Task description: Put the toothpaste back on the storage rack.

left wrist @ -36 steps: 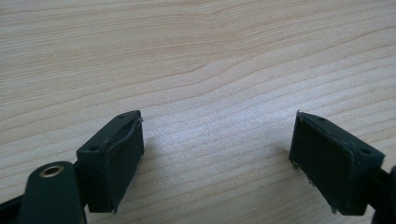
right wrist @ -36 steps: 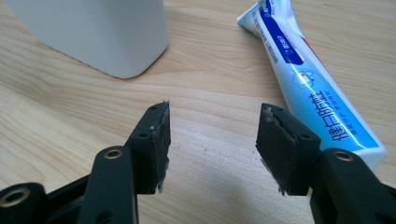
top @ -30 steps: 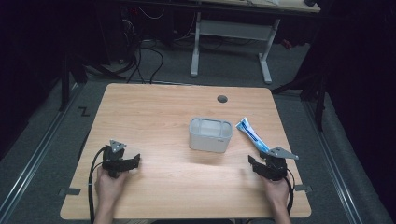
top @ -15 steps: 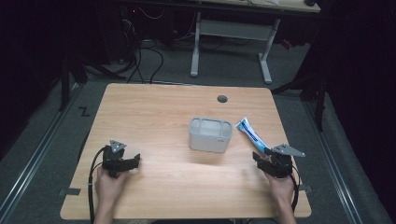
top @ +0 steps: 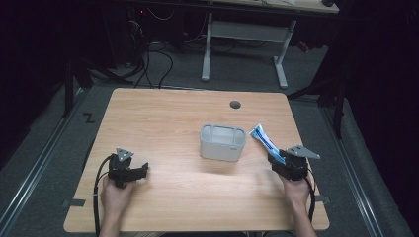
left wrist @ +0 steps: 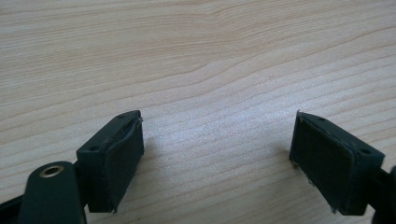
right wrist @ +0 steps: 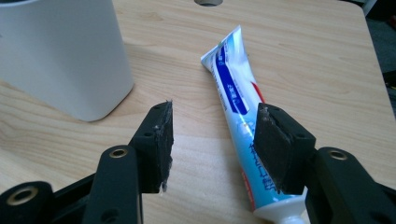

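Jaws on the right gripper [right wrist: 212,144] are spread about halfway, and nothing is pinched between them yet. The toothpaste tube [right wrist: 238,121] lies flat on the wood, and its cap end sits low by the right-hand jaw, which overlaps the tube's lower part in the right gripper view, so I can't tell if the pad is actually touching it. The left-hand jaw hangs over bare wood, just beside the tube. The tube's flat crimped end points away from the gripper, toward the far side of the table [right wrist: 299,51].

Using the tube as the landmark: the white container [right wrist: 60,56] stands upright just to the left of it, close but apart (there's a strip of wood between them). In the high view the same layout shows, with the right gripper [top: 289,165] at the near end of the toothpaste tube [top: 263,139], and the white container [top: 223,142] open-topped next to it. A small round hole [top: 235,104] in the table [top: 163,113] sits beyond the tube, further back.

The left gripper [top: 129,173] is well apart from the tube, way over past the container near the table's front edge. Its jaws are wide open in the left gripper view, left gripper [left wrist: 217,154] holding nothing, just wood grain between the pads.
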`<action>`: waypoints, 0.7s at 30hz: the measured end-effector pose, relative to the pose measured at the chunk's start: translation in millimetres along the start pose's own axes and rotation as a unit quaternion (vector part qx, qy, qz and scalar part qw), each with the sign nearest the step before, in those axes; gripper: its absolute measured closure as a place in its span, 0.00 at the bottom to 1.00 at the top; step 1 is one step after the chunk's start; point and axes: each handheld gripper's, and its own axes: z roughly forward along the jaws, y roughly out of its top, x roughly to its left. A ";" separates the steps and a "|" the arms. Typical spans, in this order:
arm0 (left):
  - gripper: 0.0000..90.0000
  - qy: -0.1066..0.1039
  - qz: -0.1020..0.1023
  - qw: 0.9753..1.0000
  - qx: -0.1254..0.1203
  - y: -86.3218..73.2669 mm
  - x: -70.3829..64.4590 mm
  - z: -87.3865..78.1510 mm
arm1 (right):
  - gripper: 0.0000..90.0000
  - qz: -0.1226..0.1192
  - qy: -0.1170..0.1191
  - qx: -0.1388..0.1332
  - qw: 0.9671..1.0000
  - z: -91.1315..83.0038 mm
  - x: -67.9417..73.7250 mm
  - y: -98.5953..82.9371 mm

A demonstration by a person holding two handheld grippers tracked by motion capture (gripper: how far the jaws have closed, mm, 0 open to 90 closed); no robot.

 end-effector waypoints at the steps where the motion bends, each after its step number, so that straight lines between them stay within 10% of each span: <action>1: 0.20 0.000 0.000 1.000 0.000 0.0 0.0 0.0 | 0.53 0.000 0.000 0.000 1.000 0.0 0.0 0.0; 21: 0.20 0.000 0.000 1.000 0.000 0.0 0.0 0.0 | 0.59 -0.023 -0.006 0.011 1.000 13.5 -7.2 30.4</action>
